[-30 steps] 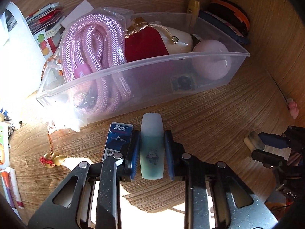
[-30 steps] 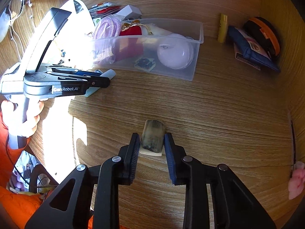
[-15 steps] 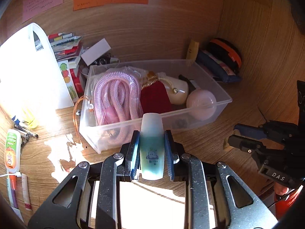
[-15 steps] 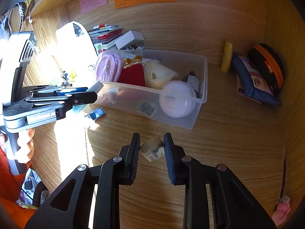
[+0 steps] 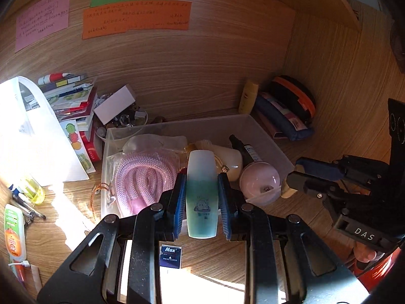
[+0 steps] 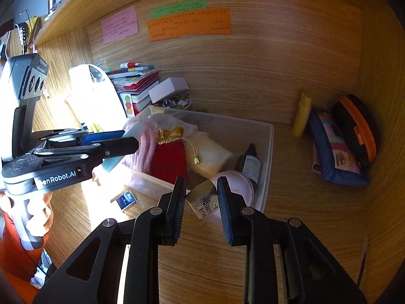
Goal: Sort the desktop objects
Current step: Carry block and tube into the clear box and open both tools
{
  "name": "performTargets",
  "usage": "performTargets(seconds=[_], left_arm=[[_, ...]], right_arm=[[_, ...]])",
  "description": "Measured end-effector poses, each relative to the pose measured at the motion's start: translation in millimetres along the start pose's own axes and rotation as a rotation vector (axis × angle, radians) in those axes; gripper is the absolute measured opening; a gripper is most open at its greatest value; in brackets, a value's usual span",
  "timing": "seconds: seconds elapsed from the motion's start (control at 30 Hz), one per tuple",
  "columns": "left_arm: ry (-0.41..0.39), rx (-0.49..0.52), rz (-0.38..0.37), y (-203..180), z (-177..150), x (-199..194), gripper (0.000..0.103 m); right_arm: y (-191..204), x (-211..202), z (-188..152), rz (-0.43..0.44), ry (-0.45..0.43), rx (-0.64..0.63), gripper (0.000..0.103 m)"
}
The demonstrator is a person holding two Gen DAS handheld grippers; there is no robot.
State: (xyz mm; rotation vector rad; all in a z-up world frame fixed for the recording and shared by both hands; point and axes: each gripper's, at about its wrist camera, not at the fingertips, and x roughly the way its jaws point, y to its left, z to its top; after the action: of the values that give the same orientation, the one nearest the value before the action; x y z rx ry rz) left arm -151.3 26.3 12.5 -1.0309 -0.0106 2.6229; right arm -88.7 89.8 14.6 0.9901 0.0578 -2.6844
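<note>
Both tools raised over bin (image 5: 273,149); eraser (image 6: 203,198) clamped.

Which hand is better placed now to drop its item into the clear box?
Left. Its tool holds the white-green case over the clear box interior; the right tool, holding a small eraser, is only at the near wall.

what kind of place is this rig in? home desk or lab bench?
Most likely a home study desk set in a wooden alcove. Handwritten pink, green and orange paper notes are stuck on the wood back panel, a stack of books and booklets leans at the left, and a clear plastic storage bin holds personal oddments.
</note>
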Motion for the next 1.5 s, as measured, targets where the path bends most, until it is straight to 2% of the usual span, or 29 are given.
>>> performTargets(seconds=[0.17, 0.33, 0.67, 0.83, 1.13, 1.2, 1.3, 1.37, 1.5], left_arm=[[0.025, -0.003, -0.003, 1.7, 3.1, 19.5, 0.024], [0.045, -0.017, 0.0, 9.6, 0.6, 32.4, 0.024], [0.086, -0.025, -0.005, 17.9, -6.5, 50.3, 0.024], [0.125, -0.015, -0.007, 14.8, -10.4, 60.0, 0.025], [0.131, -0.019, -0.029, 15.2, -10.2, 56.2, 0.028], [0.123, -0.022, -0.039, 15.3, -9.2, 53.0, 0.031], [0.091, -0.014, -0.038, 13.6, -7.3, 44.2, 0.039], [0.07, -0.007, -0.039, 12.2, -6.3, 38.4, 0.041], [0.038, -0.002, -0.014, 11.5, -4.5, 30.5, 0.048]], right_arm=[[-2.2, 11.4, 14.1, 0.0, -0.014, 0.007, 0.023], [-3.1, 39.3, 21.9, -0.011, 0.027, -0.011, 0.023], [0.5, 79.3, 22.4, 0.039, 0.085, -0.034, 0.023], [0.4, 87.8, 18.5, 0.052, 0.112, -0.039, 0.023], [-0.6, 90.0, 14.6, 0.035, 0.126, -0.061, 0.023], [-0.7, 89.2, 14.2, 0.023, 0.123, -0.067, 0.023], [-1.6, 88.3, 14.3, 0.02, 0.117, -0.066, 0.029], [-1.9, 86.4, 14.5, 0.013, 0.102, -0.067, 0.04], [-1.1, 82.2, 14.9, -0.003, 0.073, -0.074, 0.046]])
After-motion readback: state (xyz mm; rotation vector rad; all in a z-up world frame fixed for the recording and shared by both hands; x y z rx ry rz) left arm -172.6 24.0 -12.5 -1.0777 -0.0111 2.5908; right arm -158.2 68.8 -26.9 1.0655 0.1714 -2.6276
